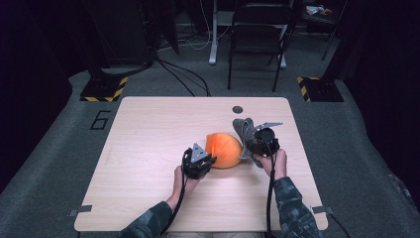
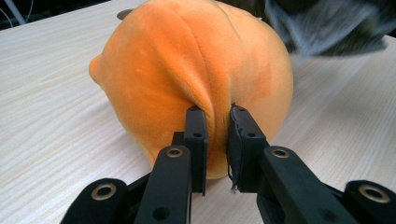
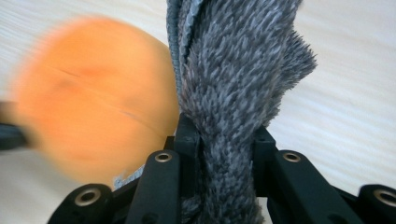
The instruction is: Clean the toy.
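Two tools grip (side by side) orange plush (image 1: 224, 149) and grey cloth (image 1: 243, 130)

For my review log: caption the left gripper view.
Left gripper pinching a fold of the orange plush on the table.

The round orange plush toy (image 2: 187, 79) has a short, smooth velvety pile with stitched seams. The grey fleece cloth (image 3: 233, 84) has a longer, shaggy, matt pile. The pale wood-grain tabletop (image 1: 148, 144) is smooth and matt. The black plastic gripper jaws are matt, with metal rivets.
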The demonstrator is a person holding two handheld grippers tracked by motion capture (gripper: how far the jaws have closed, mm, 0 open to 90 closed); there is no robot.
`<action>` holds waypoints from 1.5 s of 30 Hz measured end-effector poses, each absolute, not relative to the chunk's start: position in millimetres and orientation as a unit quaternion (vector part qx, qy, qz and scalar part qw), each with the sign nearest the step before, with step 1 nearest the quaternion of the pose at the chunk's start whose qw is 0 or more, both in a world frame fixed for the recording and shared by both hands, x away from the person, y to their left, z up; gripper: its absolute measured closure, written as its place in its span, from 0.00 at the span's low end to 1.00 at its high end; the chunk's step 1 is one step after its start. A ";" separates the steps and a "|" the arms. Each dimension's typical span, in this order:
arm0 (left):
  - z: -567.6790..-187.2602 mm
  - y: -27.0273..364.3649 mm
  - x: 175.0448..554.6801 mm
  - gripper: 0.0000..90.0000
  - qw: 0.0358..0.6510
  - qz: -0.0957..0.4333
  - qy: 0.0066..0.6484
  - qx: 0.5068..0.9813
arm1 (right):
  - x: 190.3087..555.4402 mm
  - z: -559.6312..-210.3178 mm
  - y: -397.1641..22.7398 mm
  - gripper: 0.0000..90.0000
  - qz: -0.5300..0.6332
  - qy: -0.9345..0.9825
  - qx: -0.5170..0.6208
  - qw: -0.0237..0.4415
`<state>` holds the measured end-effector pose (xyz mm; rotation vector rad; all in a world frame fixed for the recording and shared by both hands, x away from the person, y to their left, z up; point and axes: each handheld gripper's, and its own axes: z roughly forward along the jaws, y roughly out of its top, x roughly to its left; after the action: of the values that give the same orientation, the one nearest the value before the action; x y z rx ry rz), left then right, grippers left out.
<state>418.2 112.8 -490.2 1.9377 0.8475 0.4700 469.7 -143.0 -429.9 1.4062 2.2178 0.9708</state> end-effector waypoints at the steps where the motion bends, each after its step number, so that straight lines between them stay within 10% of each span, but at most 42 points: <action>1: -490.1 113.2 418.4 0.87 0.468 0.193 0.344 0.791 | 466.7 -424.2 -139.3 0.80 0.352 0.784 0.485 0.161; 7: -491.4 113.3 418.6 0.84 0.469 0.192 0.347 0.790 | 460.7 -433.5 -107.0 0.81 0.346 0.812 0.450 0.139; 15: -492.3 110.7 417.1 0.44 0.434 0.241 0.335 0.801 | 462.1 -440.3 -104.7 0.81 0.333 0.817 0.445 0.155; 27: -500.1 108.7 419.7 0.82 0.438 0.237 0.334 0.800 | 461.5 -439.3 -104.6 0.82 0.339 0.814 0.445 0.156; 38: -477.8 111.7 416.3 0.86 0.475 0.209 0.355 0.778 | 438.1 -391.6 -92.2 0.82 0.411 0.800 0.404 0.164; 45: -484.5 109.4 417.2 0.86 0.459 0.205 0.342 0.794 | 446.7 -429.1 -75.4 0.82 0.362 0.826 0.402 0.158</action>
<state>417.2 109.4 -484.5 1.9541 0.8426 0.5055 446.7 -75.4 -429.1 1.1492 2.3623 1.0347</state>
